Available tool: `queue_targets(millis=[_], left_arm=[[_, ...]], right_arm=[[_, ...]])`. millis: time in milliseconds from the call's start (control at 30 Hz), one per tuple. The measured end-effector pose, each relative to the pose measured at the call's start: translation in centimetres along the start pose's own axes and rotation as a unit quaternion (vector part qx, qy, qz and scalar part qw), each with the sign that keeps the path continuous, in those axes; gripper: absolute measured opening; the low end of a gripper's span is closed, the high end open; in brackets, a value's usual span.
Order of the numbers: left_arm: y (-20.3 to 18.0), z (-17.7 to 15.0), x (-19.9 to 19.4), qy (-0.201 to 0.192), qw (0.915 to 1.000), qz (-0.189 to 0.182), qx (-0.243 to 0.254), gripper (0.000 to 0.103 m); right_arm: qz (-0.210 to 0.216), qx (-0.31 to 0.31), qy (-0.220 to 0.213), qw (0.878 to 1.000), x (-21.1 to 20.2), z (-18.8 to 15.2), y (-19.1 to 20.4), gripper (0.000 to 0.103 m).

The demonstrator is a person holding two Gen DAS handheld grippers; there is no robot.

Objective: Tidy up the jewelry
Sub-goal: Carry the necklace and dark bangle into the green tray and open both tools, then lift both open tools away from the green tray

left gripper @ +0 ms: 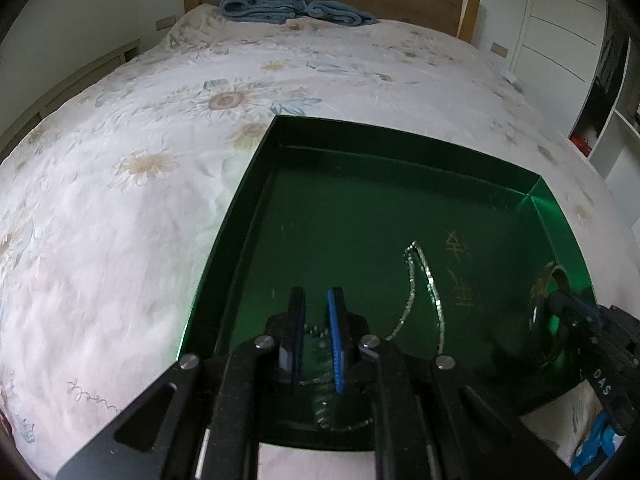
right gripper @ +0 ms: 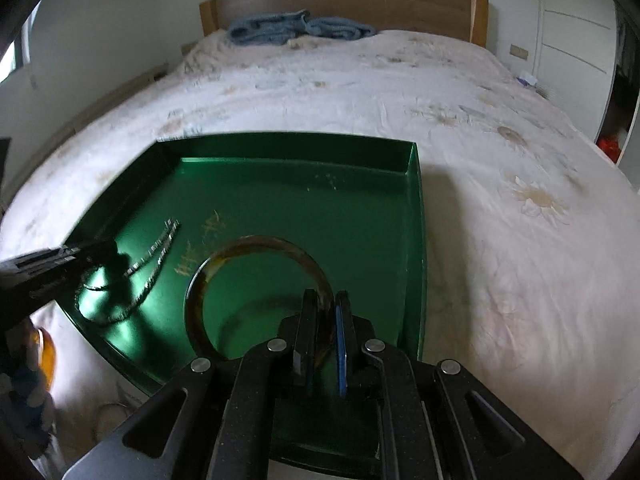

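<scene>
Tongs (right gripper: 326, 300) low over tray (right gripper: 416, 240), clamped on bangle (right gripper: 256, 242).

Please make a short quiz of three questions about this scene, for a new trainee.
1. True or false: the right tool is shut on the bangle.
2. The silver chain lies: A) on the bedspread, B) inside the green tray, C) on the blue towel.
3. Fill in: the tray rests on a ____.

Key:
1. True; the bangle's rim sits between its fingers.
2. B; part of the chain runs between the fingers of the left tool.
3. Bed.
</scene>
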State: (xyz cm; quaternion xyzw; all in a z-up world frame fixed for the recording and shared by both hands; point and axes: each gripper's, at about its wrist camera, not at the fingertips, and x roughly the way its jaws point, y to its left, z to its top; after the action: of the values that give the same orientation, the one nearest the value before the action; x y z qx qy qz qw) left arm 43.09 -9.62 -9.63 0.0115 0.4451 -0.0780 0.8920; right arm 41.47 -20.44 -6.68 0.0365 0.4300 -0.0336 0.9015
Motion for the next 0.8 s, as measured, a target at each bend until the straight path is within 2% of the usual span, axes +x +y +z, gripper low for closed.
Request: queue_targets(millis=[133, 200, 233, 333, 400, 567, 700, 800], left_arm=[[0.2, -0.1, -0.3, 0.002, 1.0, -0.006, -0.004, 0.016], [0.4, -0.2, -1.0, -0.005, 0.9999, -0.01, -0.002, 0.018], [0.4, -0.2, -1.4, -0.009, 0.9999, -0.01, 0.0, 0.02], [0.5, -0.7, -3.7, -0.029, 0.9995, -0.012, 0.007, 0.024], [0.7, -1.0, -5.4, -0.046, 0.9987, -0.019, 0.004, 0.025], [1.2, -2.6, -11.6, -0.115, 0.993, -0.026, 0.008, 0.025], [2.1, -4.1, -16.0, -0.133, 0.9904, -0.037, 0.005, 0.025], [2.9, -5.3, -18.5, -0.13, 0.9907, -0.041, 0.005, 0.025]], right_arm=[[-0.021, -0.014, 0.007, 1.0, -0.1, -0.1, 0.6, 0.01], [-0.026, -0.011, 0.01, 1.0, -0.2, -0.1, 0.6, 0.017], [-0.022, -0.012, 0.01, 1.0, -0.4, -0.2, 0.6, 0.021], [-0.033, -0.021, 0.004, 0.999, -1.5, -0.2, 1.0, 0.044], [-0.031, -0.016, -0.006, 0.999, -2.8, -0.2, 1.2, 0.046], [-0.032, -0.004, -0.041, 0.999, -7.2, -0.2, 1.6, 0.053], [-0.029, 0.001, -0.07, 0.997, -12.0, -1.1, 2.2, 0.055], [-0.025, 0.002, -0.09, 0.996, -15.8, -2.3, 3.0, 0.056]])
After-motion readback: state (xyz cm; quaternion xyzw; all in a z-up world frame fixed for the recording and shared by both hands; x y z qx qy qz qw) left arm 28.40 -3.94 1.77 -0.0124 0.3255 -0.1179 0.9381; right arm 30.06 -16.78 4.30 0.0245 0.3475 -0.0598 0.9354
